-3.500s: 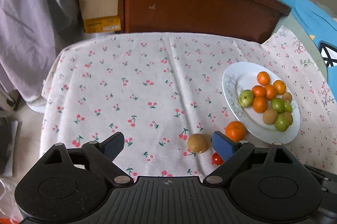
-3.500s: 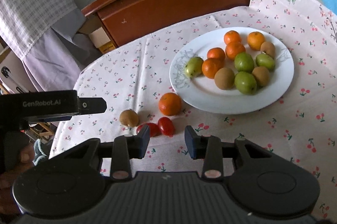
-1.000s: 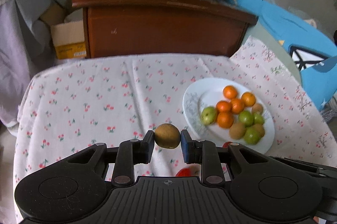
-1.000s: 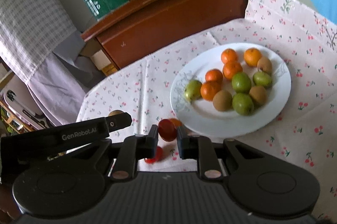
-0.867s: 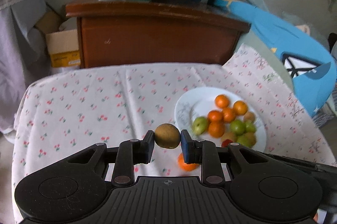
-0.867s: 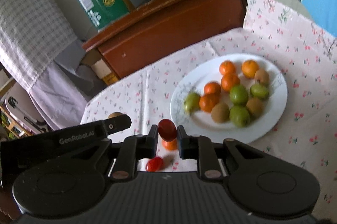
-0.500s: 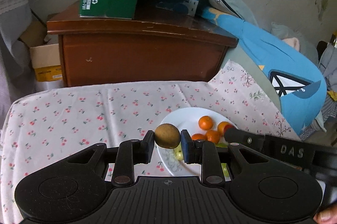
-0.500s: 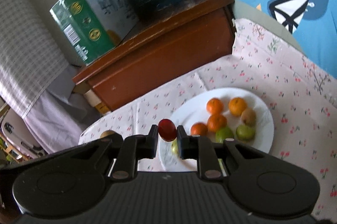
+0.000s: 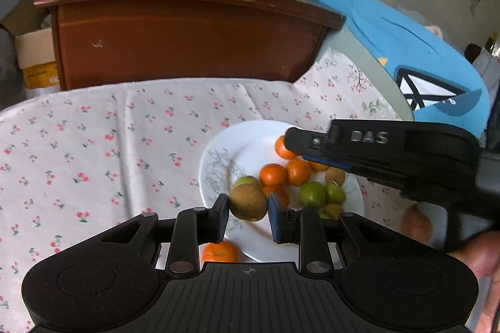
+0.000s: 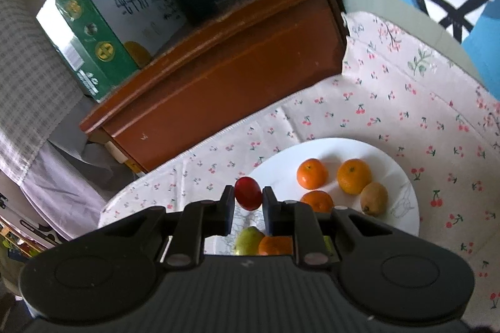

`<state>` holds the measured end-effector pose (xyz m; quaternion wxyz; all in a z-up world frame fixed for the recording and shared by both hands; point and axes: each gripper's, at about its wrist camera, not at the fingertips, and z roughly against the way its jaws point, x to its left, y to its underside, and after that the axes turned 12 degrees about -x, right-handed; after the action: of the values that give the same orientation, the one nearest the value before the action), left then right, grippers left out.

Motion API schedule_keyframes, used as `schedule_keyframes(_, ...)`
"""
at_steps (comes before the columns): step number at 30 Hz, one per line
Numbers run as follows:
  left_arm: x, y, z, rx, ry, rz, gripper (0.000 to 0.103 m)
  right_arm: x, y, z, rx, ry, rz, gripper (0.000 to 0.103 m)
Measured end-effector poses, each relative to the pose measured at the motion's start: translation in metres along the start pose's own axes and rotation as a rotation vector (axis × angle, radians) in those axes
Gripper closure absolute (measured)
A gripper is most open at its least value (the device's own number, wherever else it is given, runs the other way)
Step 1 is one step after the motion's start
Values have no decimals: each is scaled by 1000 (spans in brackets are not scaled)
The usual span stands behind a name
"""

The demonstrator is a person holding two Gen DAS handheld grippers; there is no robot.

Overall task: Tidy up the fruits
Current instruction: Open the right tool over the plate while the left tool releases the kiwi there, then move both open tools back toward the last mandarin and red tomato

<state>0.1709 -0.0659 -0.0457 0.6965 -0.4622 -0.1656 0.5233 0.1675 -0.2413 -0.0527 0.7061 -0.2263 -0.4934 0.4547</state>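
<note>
A brown kiwi point(image 9: 248, 203) is held up over the white plate point(image 9: 250, 136). A small red tomato point(image 10: 247, 193) is held up too. Oranges point(image 10: 354, 176) and green fruits point(image 9: 312, 194) are piled on the plate.

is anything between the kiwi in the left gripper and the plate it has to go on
Partly. The kiwi hangs over the near part of the white plate, where a green fruit and an orange already sit. The bare left area is free.

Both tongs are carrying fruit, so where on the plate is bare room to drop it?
The plate's left part, between its rim and the green fruit, is bare, as is its back edge behind the oranges. The middle and right are crowded. The kiwi and tomato hang near those gaps.
</note>
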Motion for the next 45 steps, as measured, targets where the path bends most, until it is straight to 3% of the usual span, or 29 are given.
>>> schedule_keyframes(13, -7, 2, -14, 23, 40, -2, 77, -19, 2, -21, 33, 40, -73, 81)
schedule_keyframes(17, -8, -4, -6, -8, 40, 13, 60, -19, -2, -18, 20, 44, -86, 81)
schedule_keyframes(20, -8, -13, 2, -33, 8, 4, 57, -18, -7, -12, 2, 41, -90, 80)
schedule_keyframes(23, -3, -22, 13, -56, -24, 15, 37, -14, -13, -2, -24, 37, -87, 80)
schedule_keyframes(28, 7, -36, 41, -100, -75, 25, 32, -7, -14, 19, -39, 20, -95, 76)
schedule_keyframes(30, 13, -39, 52, -114, -96, 31, 24, -3, -11, 26, -41, 24, -79, 76)
schedule_keyframes(35, 27, -39, 74, -137, -134, 43, 23, 2, 1, 44, -29, 19, -74, 76)
schedule_keyframes(45, 40, -13, 97, -108, -205, 34, 23, 22, 43, 69, 32, -5, -13, 76)
